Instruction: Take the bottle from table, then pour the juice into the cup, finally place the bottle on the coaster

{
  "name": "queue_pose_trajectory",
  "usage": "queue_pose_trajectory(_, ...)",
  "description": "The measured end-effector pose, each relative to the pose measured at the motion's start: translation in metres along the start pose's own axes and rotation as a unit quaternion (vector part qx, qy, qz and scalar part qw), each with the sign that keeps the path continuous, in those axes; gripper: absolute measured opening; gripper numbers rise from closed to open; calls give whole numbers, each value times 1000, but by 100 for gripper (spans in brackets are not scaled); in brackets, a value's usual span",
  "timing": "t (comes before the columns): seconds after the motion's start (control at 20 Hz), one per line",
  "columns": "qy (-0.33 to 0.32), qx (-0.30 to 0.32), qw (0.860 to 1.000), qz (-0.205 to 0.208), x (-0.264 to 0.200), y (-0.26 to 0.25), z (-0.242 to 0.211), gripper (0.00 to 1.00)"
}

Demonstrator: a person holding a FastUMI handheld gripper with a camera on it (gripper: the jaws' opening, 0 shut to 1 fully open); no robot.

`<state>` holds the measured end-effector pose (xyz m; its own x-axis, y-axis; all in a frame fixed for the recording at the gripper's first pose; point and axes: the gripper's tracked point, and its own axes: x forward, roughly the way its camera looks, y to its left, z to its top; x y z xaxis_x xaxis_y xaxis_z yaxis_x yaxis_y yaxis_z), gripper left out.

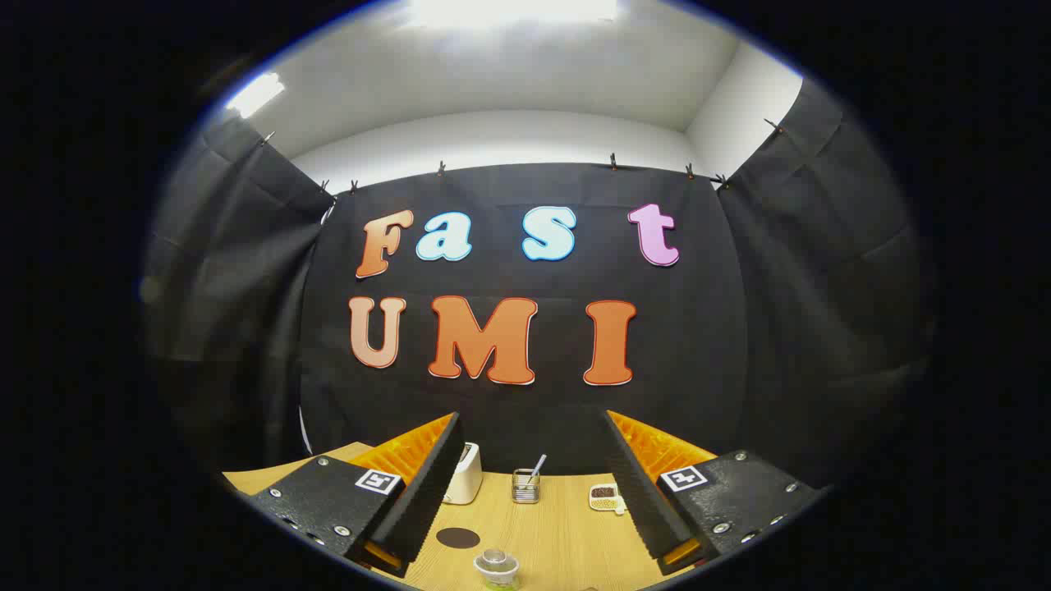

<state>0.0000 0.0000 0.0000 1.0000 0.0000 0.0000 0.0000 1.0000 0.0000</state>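
Spread wide apart and holding nothing, the jaws of the gripper [534,480] frame the lower middle of the frame, with the wooden table [566,533] showing in the gap between the two fingers. At the very bottom of the frame, just left of centre and nearer the camera than the fingertips, sits a small clear item with a greenish base [497,568]; it is seen from above and is too small to name surely, though it looks like the bottle's cap end or the cup. A dark round coaster [457,538] lies on the wood just up and left of it, close to the left finger's inner edge. Farther back, toward the booth wall, stand a white box-like container [465,484], a small wire holder with a utensil [526,484] and a little tray [605,497]. Judged from this, the pick-up has not begun: the target lies below and slightly left of the open gap, apparently upright, so the gripper would need to dip down and come lower.
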Motion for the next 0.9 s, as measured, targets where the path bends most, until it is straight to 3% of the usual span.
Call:
queue_pose_trajectory(0.45, -12, 5, 1000, 28, -7, 11, 10, 99)
queue_pose_trajectory(0.9, -31, -9, 999, 17, -17, 9, 23, 99)
